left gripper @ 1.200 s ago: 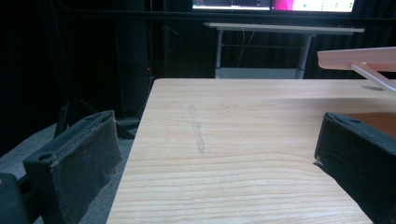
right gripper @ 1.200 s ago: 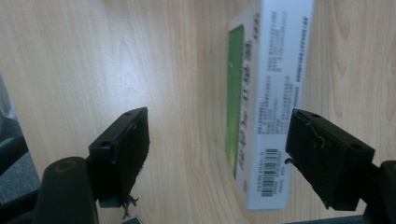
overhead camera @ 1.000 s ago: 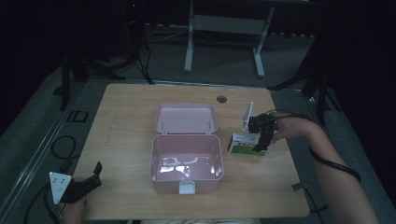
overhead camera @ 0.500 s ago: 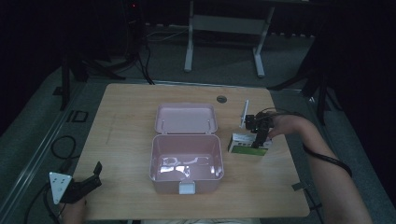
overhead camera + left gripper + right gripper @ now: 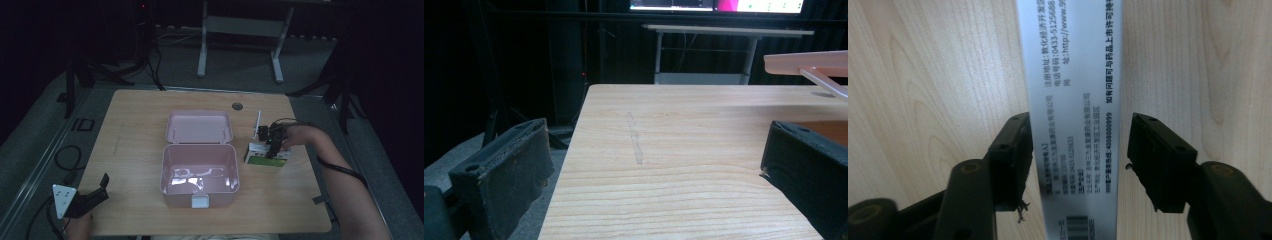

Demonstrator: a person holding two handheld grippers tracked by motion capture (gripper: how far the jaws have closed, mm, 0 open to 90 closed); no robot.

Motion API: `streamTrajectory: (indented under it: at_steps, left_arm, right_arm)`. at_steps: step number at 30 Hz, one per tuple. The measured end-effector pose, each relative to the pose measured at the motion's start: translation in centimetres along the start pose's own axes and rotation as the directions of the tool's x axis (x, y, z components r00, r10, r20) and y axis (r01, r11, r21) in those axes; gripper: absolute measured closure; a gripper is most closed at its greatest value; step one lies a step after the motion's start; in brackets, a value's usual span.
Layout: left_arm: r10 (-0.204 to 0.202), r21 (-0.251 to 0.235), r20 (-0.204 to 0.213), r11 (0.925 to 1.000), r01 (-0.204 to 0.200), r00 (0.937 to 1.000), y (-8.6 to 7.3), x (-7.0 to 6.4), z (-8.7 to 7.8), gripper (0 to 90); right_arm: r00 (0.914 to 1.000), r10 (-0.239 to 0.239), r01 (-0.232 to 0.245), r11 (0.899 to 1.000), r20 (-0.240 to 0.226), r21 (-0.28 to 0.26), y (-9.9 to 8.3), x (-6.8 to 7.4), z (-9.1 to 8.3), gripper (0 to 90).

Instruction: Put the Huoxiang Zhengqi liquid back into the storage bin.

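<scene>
My right hand-held gripper (image 5: pixel 1075 165) straddles the medicine box (image 5: pixel 267 155) on the tabletop (image 5: pixel 135 135), jaws released, nothing lifted, pink case (image 5: pixel 199 172) empty, left hand-held gripper (image 5: pixel 95 192) idle and spread.

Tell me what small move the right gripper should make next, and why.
Probably close the right gripper on the small carton. Its jaws straddle the carton's narrow printed face, the left one touching or nearly so, a gap at the right; the pink box sits open beside it.

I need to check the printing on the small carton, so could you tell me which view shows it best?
The right gripper view: the carton sits close between the open jaws, text legible. The high view shows it small, right of the pink box.
</scene>
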State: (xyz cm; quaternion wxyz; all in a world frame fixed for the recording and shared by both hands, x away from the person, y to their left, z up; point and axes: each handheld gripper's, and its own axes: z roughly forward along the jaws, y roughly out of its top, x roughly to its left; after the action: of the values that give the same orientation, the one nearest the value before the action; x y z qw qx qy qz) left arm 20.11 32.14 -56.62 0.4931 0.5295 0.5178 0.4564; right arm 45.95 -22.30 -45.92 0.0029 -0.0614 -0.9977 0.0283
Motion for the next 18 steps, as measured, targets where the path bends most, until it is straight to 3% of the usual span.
streamTrajectory:
  at_steps: [5,6,8,18]
  left_arm:
    - [0.002,0.002,0.0,1.0,-0.002,1.0,0.0,-0.01,0.0,0.2]
    - [0.001,0.001,-0.001,1.0,-0.001,1.0,0.0,0.0,0.0,0.2]
    - [0.002,0.002,-0.001,1.0,-0.002,1.0,0.01,-0.01,0.01,0.2]
    - [0.001,0.002,-0.001,1.0,-0.001,1.0,0.01,0.0,0.02,0.2]
  right_arm:
    - [1.0,0.006,-0.005,1.0,-0.002,0.007,0.02,-0.11,0.37,51.2]
    - [1.0,-0.001,0.001,1.0,-0.009,0.0,0.01,-0.04,0.31,57.8]
    - [0.9999,0.004,-0.004,1.0,-0.011,-0.004,0.02,-0.02,0.21,61.0]
    - [0.9998,-0.02,0.02,0.999,-0.01,0.028,0.09,0.64,-0.04,61.5]
